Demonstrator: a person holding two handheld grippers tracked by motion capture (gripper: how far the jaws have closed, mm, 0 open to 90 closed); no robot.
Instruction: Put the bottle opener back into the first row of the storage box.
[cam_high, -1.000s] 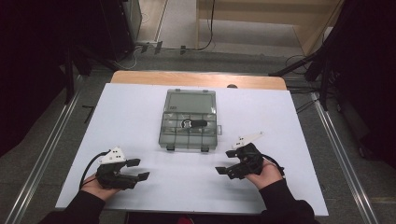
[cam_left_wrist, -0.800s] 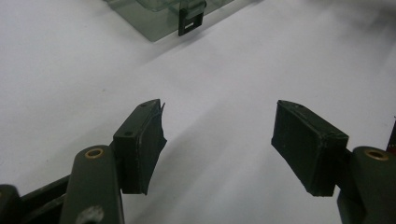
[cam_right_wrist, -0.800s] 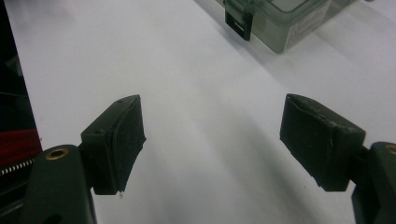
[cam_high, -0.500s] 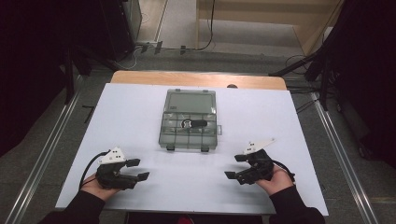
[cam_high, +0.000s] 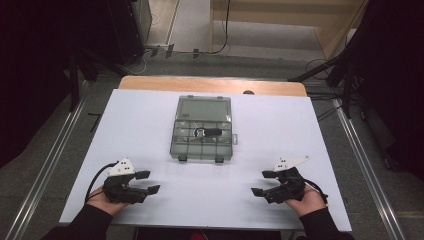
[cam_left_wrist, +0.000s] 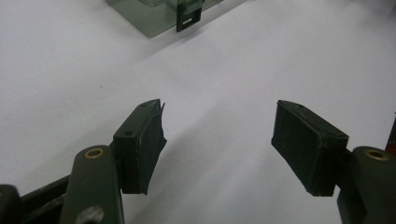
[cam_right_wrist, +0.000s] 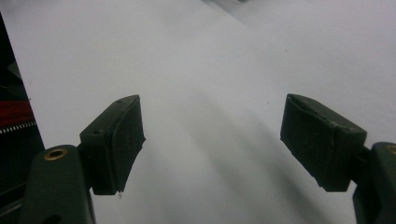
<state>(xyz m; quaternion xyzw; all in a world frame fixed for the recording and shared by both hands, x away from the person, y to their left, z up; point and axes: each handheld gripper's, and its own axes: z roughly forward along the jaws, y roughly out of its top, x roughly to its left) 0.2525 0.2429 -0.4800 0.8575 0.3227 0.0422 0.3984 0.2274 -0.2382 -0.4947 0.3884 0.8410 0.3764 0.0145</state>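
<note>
A clear plastic box (cam_high: 202, 129) with compartments lies shut at the middle of the white table (cam_high: 150, 125), a small black thing (cam_high: 207, 132) inside one compartment. The left gripper (cam_high: 148, 182) rests near the table's front left corner, jaws wide apart and empty. The right gripper (cam_high: 263, 182) rests near the front right, jaws likewise apart, well clear of the box.

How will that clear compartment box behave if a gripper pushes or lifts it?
The compartment box looks like thin clear plastic, so probably stiff and light. It lies flat and low on the smooth white table, so a push would likely slide it, not tip it. The small dark item inside may shift if it is tilted.
</note>
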